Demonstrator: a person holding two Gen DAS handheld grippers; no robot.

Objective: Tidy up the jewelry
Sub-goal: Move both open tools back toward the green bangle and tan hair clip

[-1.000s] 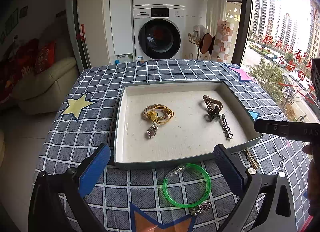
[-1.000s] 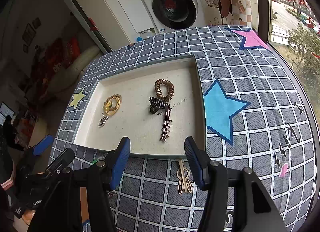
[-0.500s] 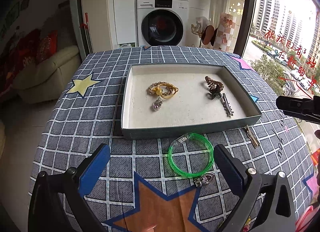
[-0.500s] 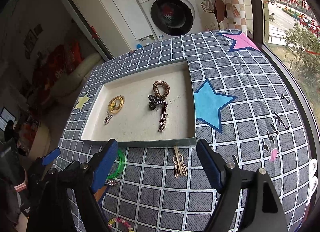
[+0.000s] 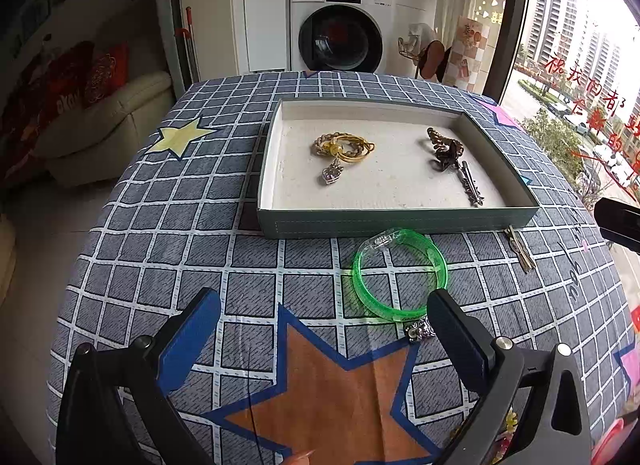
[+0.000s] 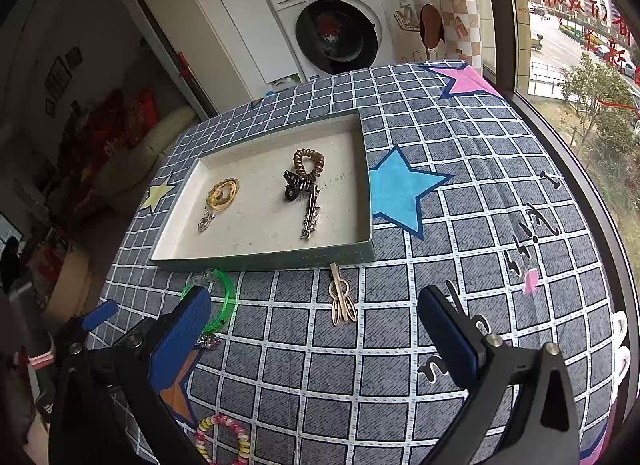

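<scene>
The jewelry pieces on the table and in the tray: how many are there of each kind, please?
Bracelets: 3 (gold bracelet, green bangle, bead bracelet)
Hair ties: 1 (coil tie)
Hair clips: 3 (claw clip, long clip, gold clip)
Total: 7

Left gripper (image 5: 324,333): jaws spread wide, nothing between the blue pads (image 5: 190,339), held above the near edge of the table and pointing toward its far edge. Right gripper (image 6: 316,329): jaws likewise spread wide and empty, blue pads (image 6: 448,341) facing inward, raised above the near-right part of the table. In the right wrist view, the left gripper body shows at the lower left.
</scene>
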